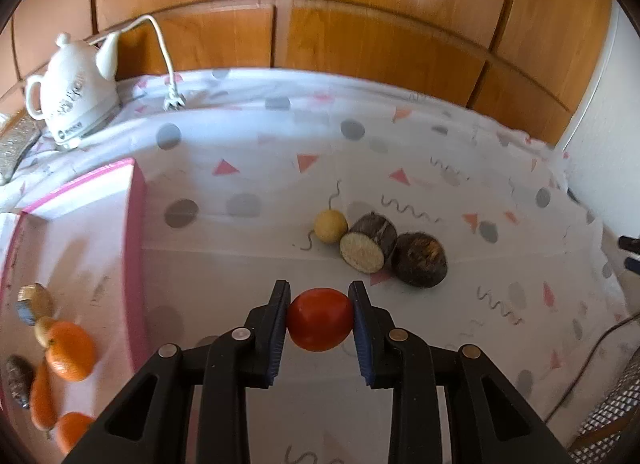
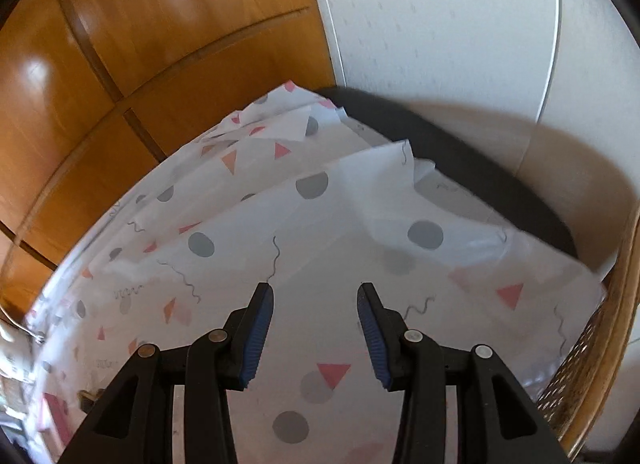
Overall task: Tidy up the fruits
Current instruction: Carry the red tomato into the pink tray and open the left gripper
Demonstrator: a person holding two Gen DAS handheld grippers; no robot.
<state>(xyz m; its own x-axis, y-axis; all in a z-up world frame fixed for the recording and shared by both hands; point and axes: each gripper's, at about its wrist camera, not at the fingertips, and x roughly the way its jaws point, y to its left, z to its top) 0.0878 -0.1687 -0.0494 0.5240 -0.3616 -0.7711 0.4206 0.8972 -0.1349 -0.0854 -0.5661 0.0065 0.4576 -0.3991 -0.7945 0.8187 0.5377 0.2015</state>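
Note:
My left gripper (image 1: 320,296) is shut on a red tomato (image 1: 320,319) and holds it above the patterned cloth, right of the pink tray (image 1: 136,224). The tray holds two oranges (image 1: 71,350), carrot-like orange pieces (image 1: 42,400) and several small brown and yellow items. On the cloth ahead lie a small yellow round fruit (image 1: 330,226), a cut dark-skinned piece with a pale face (image 1: 367,249) and a dark round piece (image 1: 420,259). My right gripper (image 2: 316,292) is open and empty over the bare cloth.
A white kettle (image 1: 74,92) with its cord and plug (image 1: 174,102) stands at the back left. Wooden cabinet doors (image 1: 360,44) run behind the table. A woven basket edge (image 2: 592,364) and a white wall (image 2: 440,24) are on the right.

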